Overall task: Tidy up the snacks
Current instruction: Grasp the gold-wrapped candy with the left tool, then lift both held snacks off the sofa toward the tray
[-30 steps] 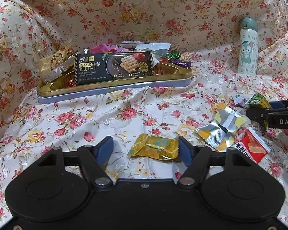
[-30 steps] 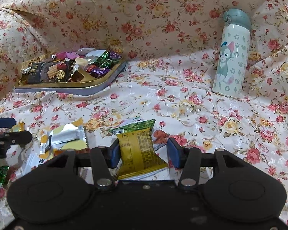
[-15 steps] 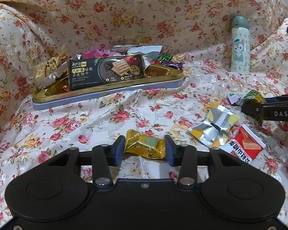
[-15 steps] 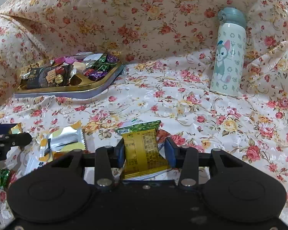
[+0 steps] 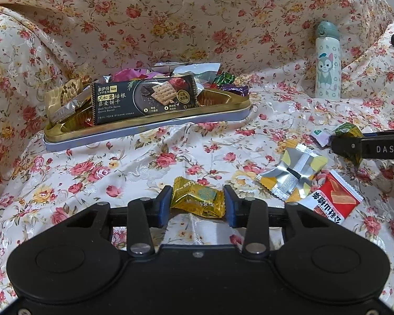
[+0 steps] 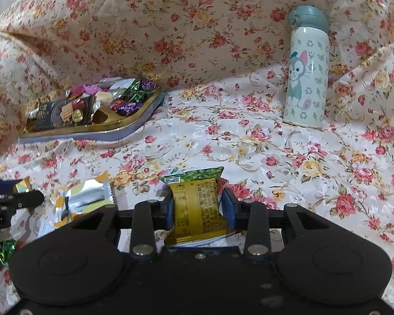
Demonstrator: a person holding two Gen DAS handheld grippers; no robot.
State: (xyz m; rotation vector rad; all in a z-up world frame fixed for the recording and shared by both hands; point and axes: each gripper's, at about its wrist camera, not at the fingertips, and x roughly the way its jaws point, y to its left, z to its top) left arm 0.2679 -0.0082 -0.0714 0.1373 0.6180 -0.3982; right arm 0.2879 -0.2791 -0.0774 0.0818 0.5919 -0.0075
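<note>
Closing my left hand-held gripper, I have the crinkled gold foil candy pinched between its blue pads on the floral cloth. My right hand-held gripper, also closing, clamps a yellow-and-green snack packet. Beyond both sits the gold-lined oval tin tray heaped with snacks.

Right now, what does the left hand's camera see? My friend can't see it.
The left gripper is closing on a gold candy wrapper lying on flowery cloth. Behind it sits a gold tray full of snacks, with a cat-picture bottle standing to the right.
</note>
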